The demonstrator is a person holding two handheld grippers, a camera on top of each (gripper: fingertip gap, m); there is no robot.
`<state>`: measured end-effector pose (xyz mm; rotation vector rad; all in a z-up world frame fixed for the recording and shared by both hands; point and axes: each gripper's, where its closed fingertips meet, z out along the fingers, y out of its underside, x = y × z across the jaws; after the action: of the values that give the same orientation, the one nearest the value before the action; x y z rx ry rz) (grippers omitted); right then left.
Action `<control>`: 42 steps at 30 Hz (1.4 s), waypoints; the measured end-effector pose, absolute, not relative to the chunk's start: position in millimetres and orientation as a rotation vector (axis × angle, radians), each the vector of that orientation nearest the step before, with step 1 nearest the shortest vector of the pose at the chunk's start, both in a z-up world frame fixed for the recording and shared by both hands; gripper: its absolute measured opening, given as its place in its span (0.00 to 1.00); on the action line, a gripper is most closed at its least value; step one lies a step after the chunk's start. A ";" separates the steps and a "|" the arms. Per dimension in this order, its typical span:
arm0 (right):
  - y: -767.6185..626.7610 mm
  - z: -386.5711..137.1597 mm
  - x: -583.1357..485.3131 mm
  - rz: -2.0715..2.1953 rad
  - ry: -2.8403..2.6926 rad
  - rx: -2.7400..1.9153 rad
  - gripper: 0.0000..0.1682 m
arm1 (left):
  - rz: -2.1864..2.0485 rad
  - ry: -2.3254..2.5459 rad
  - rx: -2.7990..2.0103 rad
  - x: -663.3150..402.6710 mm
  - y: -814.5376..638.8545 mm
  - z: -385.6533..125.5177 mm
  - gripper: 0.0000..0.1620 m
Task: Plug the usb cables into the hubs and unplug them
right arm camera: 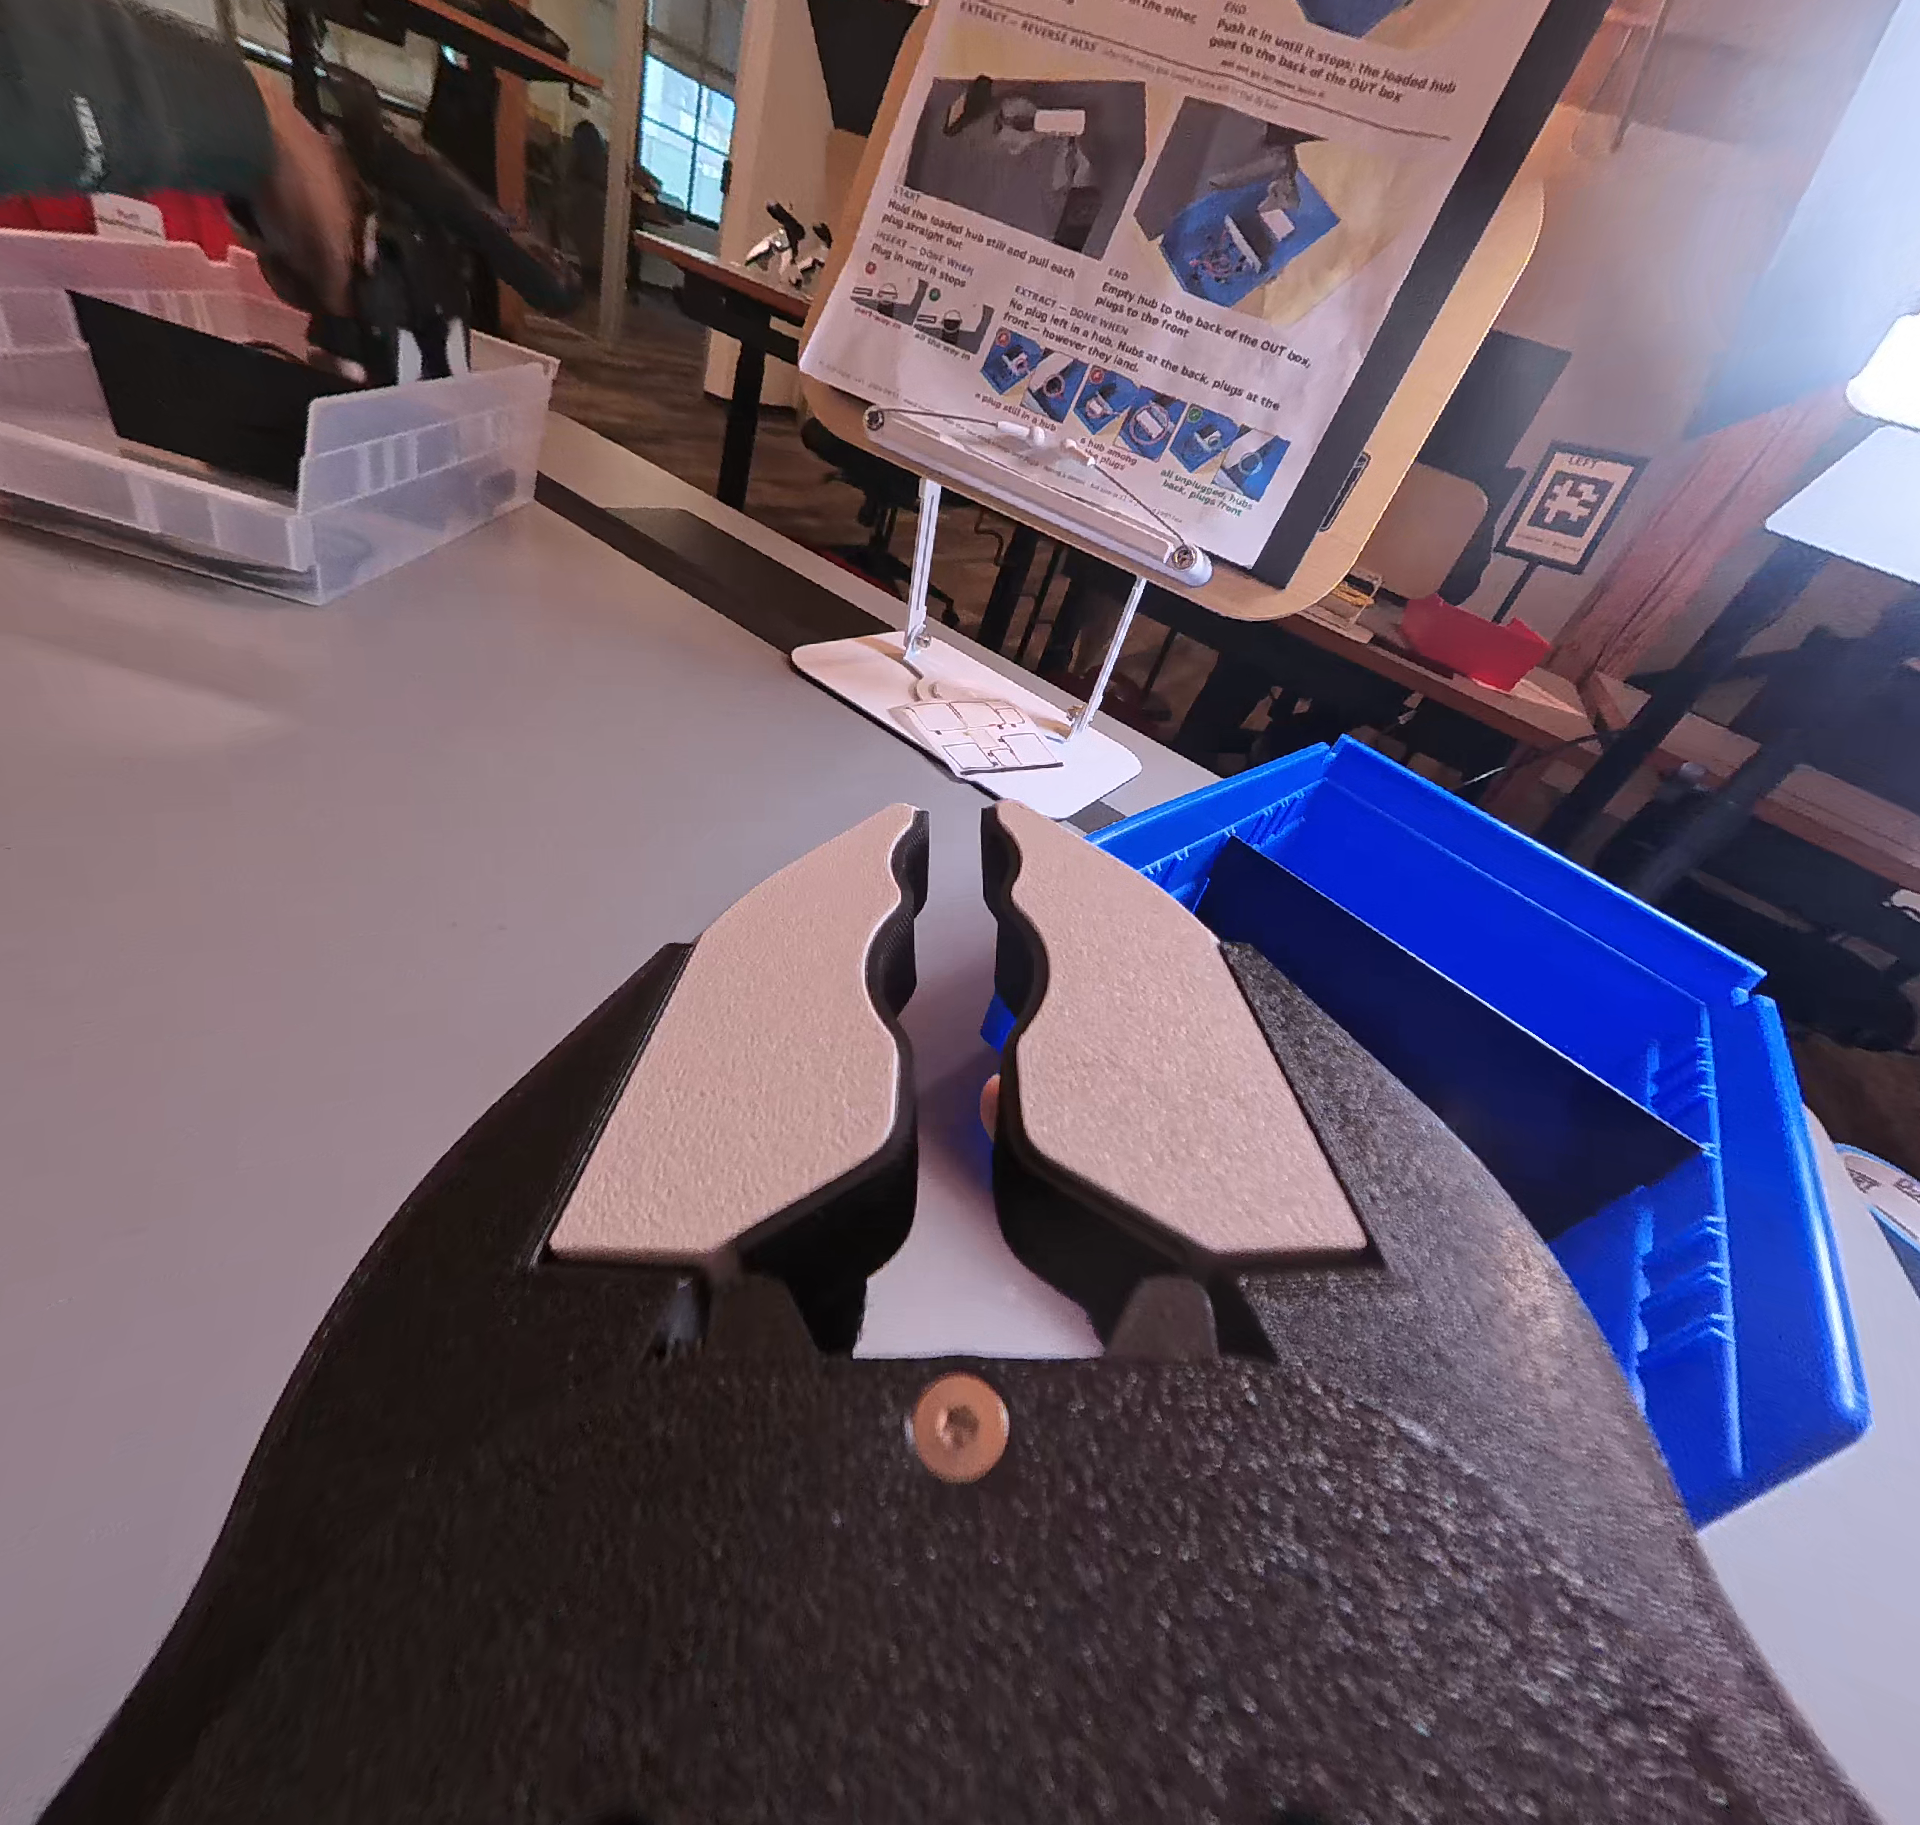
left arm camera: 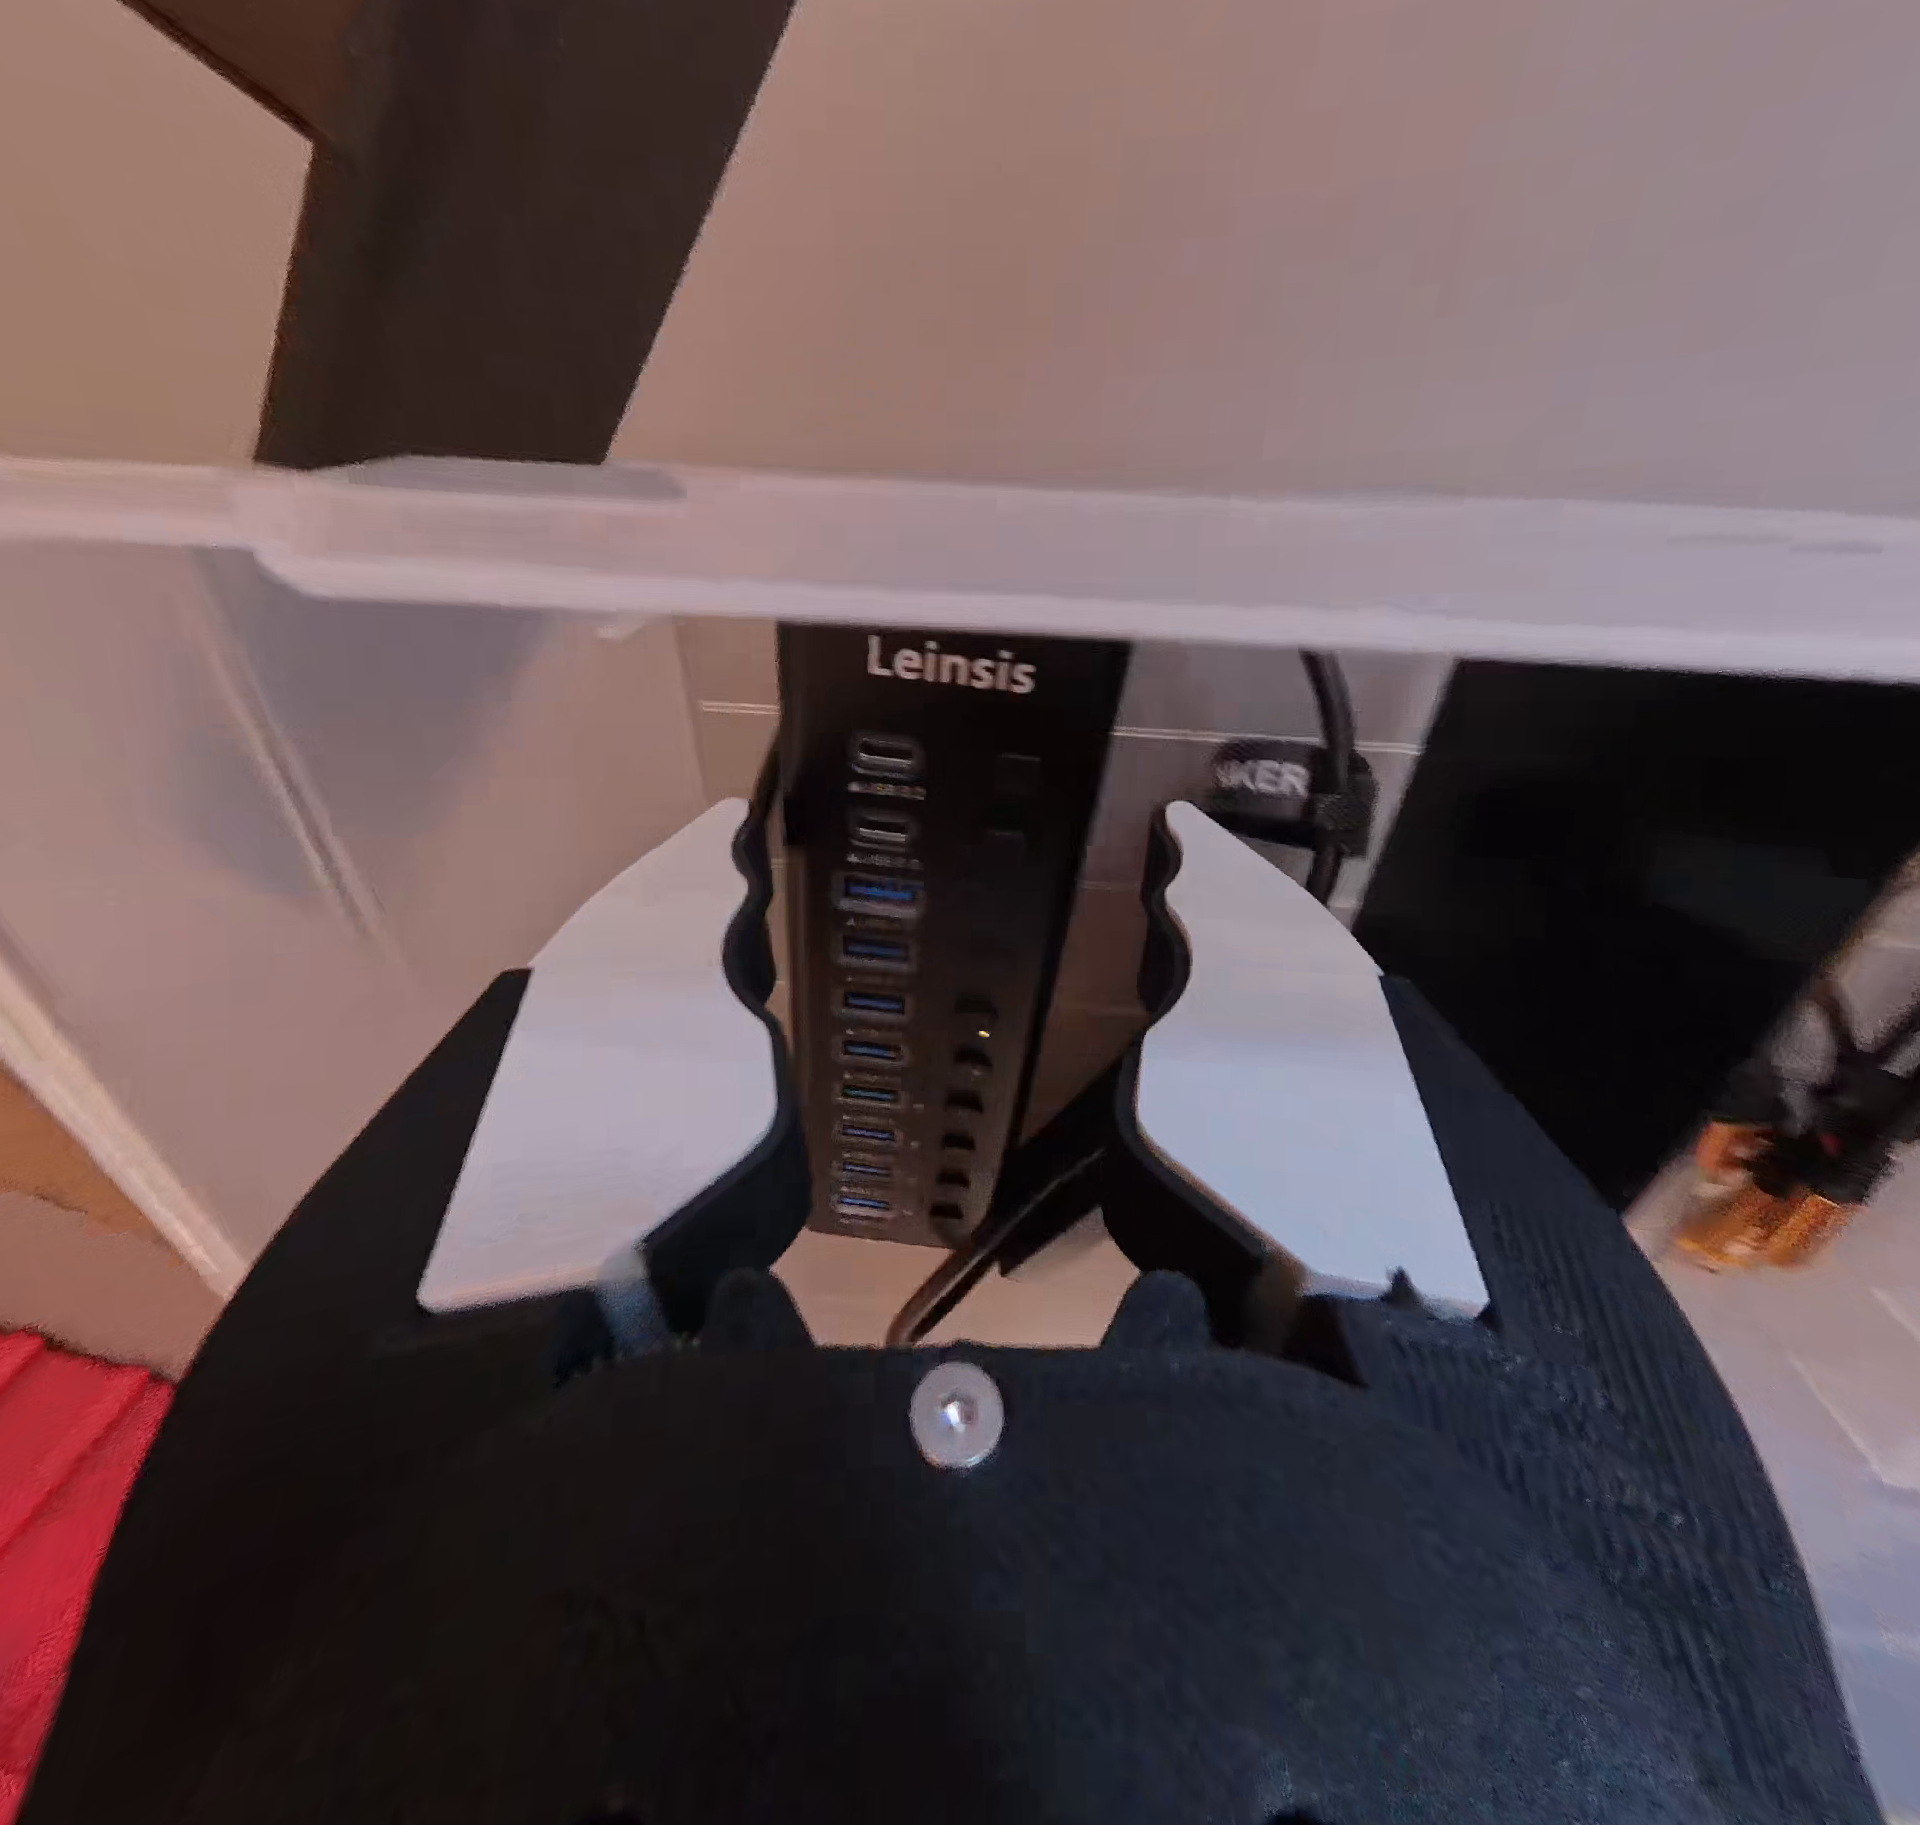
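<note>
A black multi-port USB hub (left arm camera: 914, 944) stands upright inside a clear plastic bin (left arm camera: 935, 549), its column of ports facing me. No plug shows in those ports. My left gripper (left arm camera: 958, 819) is open with the hub between its jaws, the left finger close to the hub's edge. A black cable (left arm camera: 1340, 788) hangs behind the hub. My right gripper (right arm camera: 954, 830) hovers over the grey table (right arm camera: 416, 840), its jaws nearly together with a narrow gap and nothing between them. The clear bin also shows far left in the right wrist view (right arm camera: 416, 445).
A blue bin (right arm camera: 1507, 1027) with a divider sits right of my right gripper. An instruction sheet on a white stand (right arm camera: 1143, 248) is at the table's far edge. A black panel (left arm camera: 1621, 892) and a blurred grey-and-orange object (left arm camera: 1766, 1214) lie right of the hub. Left tips to right tips: about 65 cm.
</note>
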<state>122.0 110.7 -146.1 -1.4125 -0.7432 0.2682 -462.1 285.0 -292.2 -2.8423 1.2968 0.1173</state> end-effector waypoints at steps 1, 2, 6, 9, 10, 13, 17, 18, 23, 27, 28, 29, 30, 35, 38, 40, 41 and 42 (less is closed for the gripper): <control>110.2 -145.5 122.4 0.270 -0.740 -1.411 0.06 | 0.150 1.307 -2.828 -463.8 287.8 -295.6 0.39; 109.9 -145.3 123.0 0.273 -0.736 -1.412 0.06 | 0.162 1.324 -2.813 -463.5 288.8 -299.2 0.37; 109.4 -143.6 124.9 0.264 -0.731 -1.414 0.06 | 0.272 1.370 -2.732 -464.2 294.6 -294.4 0.36; 107.7 -139.2 126.1 0.252 -0.736 -1.400 0.06 | 0.403 1.360 -2.614 -461.5 294.7 -269.1 0.36; 107.4 -138.2 126.2 0.252 -0.738 -1.395 0.06 | 0.450 1.359 -2.566 -460.0 292.4 -257.6 0.36; 107.0 -137.8 123.0 0.273 -0.743 -1.383 0.06 | 0.596 1.314 -2.434 -455.9 280.2 -219.3 0.35; 102.8 -137.4 112.6 0.293 -0.784 -1.360 0.06 | 0.812 1.196 -2.134 -442.4 264.5 -151.7 0.13; 100.9 -136.3 110.1 0.293 -0.795 -1.351 0.06 | 0.774 1.141 -2.127 -435.9 256.4 -138.6 0.11; 88.2 -127.0 99.5 0.299 -0.835 -1.302 0.06 | 0.764 1.099 -2.067 -424.2 238.8 -115.9 0.00; 77.0 -119.5 100.2 0.280 -0.835 -1.271 0.06 | 0.761 1.070 -2.039 -416.7 242.7 -119.2 0.01; 75.4 -118.9 101.8 0.278 -0.829 -1.270 0.06 | 0.752 1.063 -2.033 -413.7 244.9 -120.4 0.01; 74.6 -118.8 103.6 0.277 -0.823 -1.272 0.06 | 0.741 1.052 -2.025 -410.9 247.9 -121.3 0.02; 74.2 -119.2 105.4 0.276 -0.816 -1.276 0.06 | 0.730 1.043 -2.023 -408.6 251.3 -123.3 0.03; 76.6 -123.6 110.5 0.282 -0.791 -1.296 0.06 | 0.630 0.998 -2.044 -402.1 272.5 -145.7 0.15; 79.9 -127.9 109.6 0.288 -0.790 -1.309 0.06 | 0.545 0.960 -2.105 -404.7 286.3 -167.8 0.24; 82.2 -131.0 108.8 0.289 -0.795 -1.317 0.06 | 0.457 0.957 -2.154 -404.6 293.5 -185.0 0.32; 83.3 -132.5 108.6 0.290 -0.798 -1.322 0.06 | 0.403 0.949 -2.192 -405.1 296.5 -194.3 0.33; 84.5 -134.0 108.4 0.292 -0.800 -1.326 0.06 | 0.357 0.936 -2.224 -406.9 300.4 -202.2 0.34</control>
<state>108.4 84.5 -134.0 -1.3265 -0.8000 0.2923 -406.9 300.4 -202.2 -2.2241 0.9359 0.3575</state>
